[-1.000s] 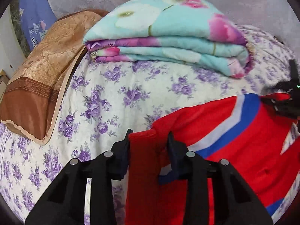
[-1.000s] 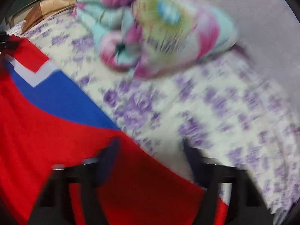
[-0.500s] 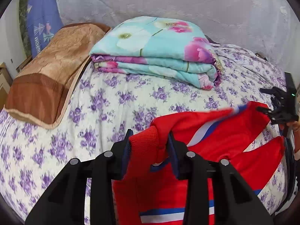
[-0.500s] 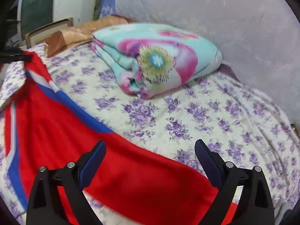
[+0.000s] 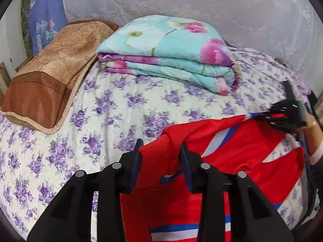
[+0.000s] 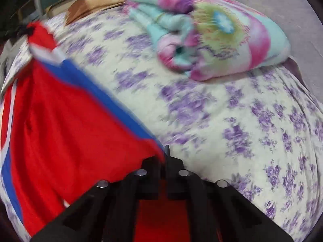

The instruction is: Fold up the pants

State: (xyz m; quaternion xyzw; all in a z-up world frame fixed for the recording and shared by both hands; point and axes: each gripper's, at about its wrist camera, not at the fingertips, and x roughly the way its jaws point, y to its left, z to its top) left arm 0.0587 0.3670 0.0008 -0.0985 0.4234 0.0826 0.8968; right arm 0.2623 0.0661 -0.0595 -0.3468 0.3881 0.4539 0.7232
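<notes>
Red knit fabric fills the grip of the left gripper: its two fingers are closed partway on a ribbed cuff of the pants, the bunched cloth filling the gap between them. The pants are red with blue and white stripes, and they hang stretched over the near edge of the bed, which carries a white sheet printed with purple flowers. Toward the bed's far left corner lies a brown pillow, with a blue patterned cloth standing behind it. Just beside the pillow, along the far edge, sits a folded quilt in turquoise with pink and white flowers, well apart from the pants. A pale lace curtain hangs behind the bed. At the right edge of the left wrist view, the right gripper pinches the other end of the red cloth. In the blurred right wrist view, the right gripper's fingers are pressed almost together on an edge of the pants, which stretch away to the left toward the left gripper, while the quilt lies beyond on the sheet.
</notes>
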